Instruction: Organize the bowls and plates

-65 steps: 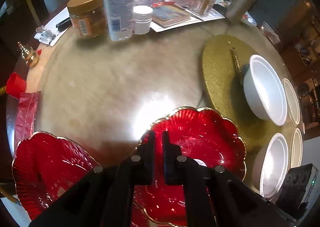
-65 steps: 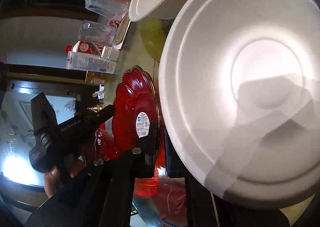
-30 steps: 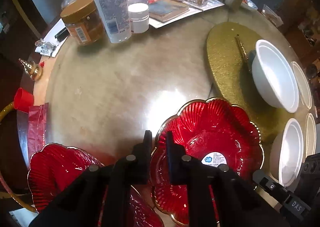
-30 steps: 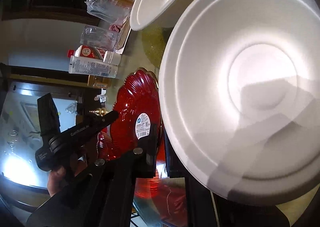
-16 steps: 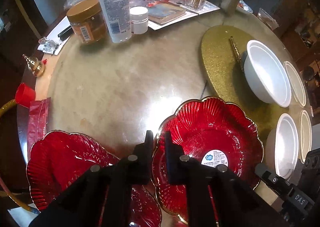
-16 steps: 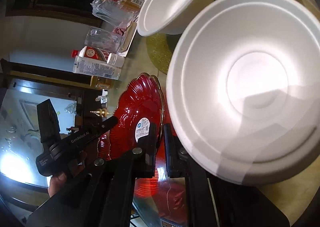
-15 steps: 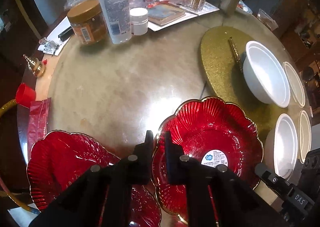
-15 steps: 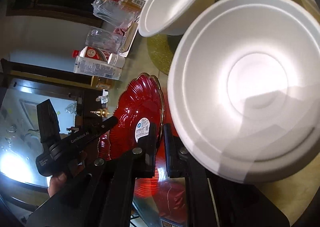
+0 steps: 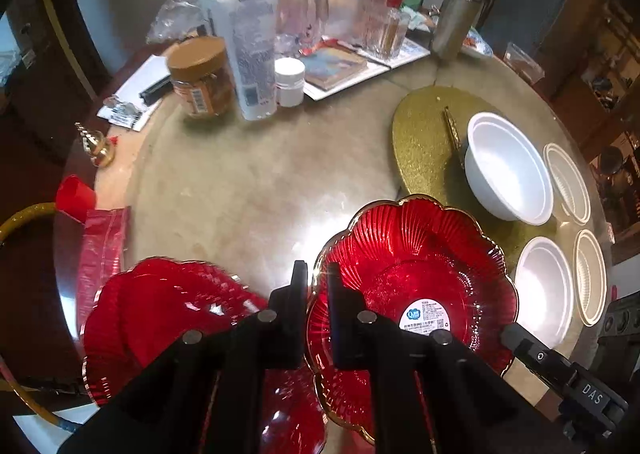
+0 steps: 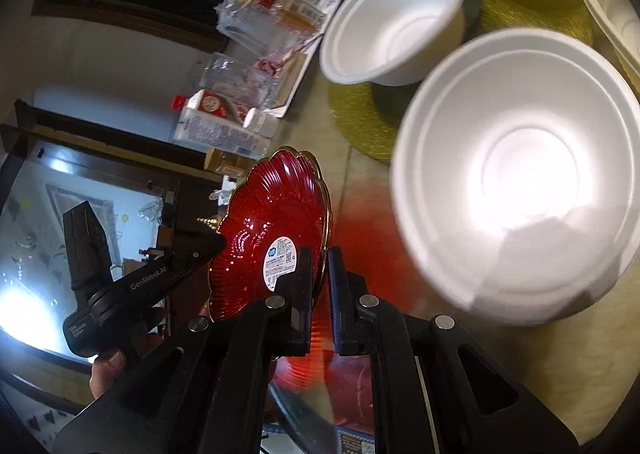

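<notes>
Left wrist view: left gripper [image 9: 318, 280] jaws pinched on the gilt rim of the red scalloped plate [image 9: 416, 294], which spreads to their right, clear of the tabletop [image 9: 248, 190]. Right gripper [image 10: 320, 266] jaws nipped on the white foam bowl [image 10: 516, 182] rim, bowl to their right. Judged: plate stiff, glossy, probably slippery and brittle; bowl very light and crushable. Grip rims only.

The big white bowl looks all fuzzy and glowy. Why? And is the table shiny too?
In the right wrist view the big white bowl sits very close to the camera, its rim smeared and its middle washed out by bright light. In the left wrist view the table shows a white glare patch beside the red plate.
</notes>
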A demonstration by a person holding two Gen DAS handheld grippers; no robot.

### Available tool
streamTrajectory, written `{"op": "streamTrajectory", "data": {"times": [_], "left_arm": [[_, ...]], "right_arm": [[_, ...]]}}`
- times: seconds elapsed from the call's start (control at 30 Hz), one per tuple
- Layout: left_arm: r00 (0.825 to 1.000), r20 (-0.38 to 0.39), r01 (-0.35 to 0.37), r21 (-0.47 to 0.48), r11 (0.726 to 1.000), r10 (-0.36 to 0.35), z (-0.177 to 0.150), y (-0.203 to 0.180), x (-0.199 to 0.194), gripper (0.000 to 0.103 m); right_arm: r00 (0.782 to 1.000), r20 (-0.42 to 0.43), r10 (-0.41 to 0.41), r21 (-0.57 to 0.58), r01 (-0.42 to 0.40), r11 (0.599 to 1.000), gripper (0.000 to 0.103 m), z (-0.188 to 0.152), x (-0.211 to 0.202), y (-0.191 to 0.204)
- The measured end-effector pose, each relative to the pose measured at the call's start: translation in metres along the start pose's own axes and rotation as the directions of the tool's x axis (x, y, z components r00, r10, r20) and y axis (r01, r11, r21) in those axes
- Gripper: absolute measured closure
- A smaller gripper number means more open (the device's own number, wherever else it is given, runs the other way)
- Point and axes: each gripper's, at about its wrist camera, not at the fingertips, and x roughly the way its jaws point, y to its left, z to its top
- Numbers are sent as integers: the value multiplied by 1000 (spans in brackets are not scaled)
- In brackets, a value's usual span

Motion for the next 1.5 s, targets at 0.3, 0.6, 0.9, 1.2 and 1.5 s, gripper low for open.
{"op": "streamTrajectory", "data": {"times": [0.3,0.6,0.9,1.2,1.5], "left_arm": [[997,79,2,-66,998,3,-21,41,-39,98],[993,111,-6,-188,982,27,-53,104,-58,98],[996,83,-7,-298,955,34,-83,156,-44,98],[997,69,-13,-319,948,37,-96,169,-35,98],[995,55,-59,-318,946,81,-102,170,-25,98]], "right_arm": [[999,-28,24,-90,-27,996,96,-21,10,40],[994,-106,17,-192,-37,981,96,-47,49,83],[984,-173,-41,-264,-6,965,95,-72,90,101],[976,-197,-94,-298,31,954,96,-77,108,103],[963,-213,-163,-348,81,934,95,-81,124,105]]}}
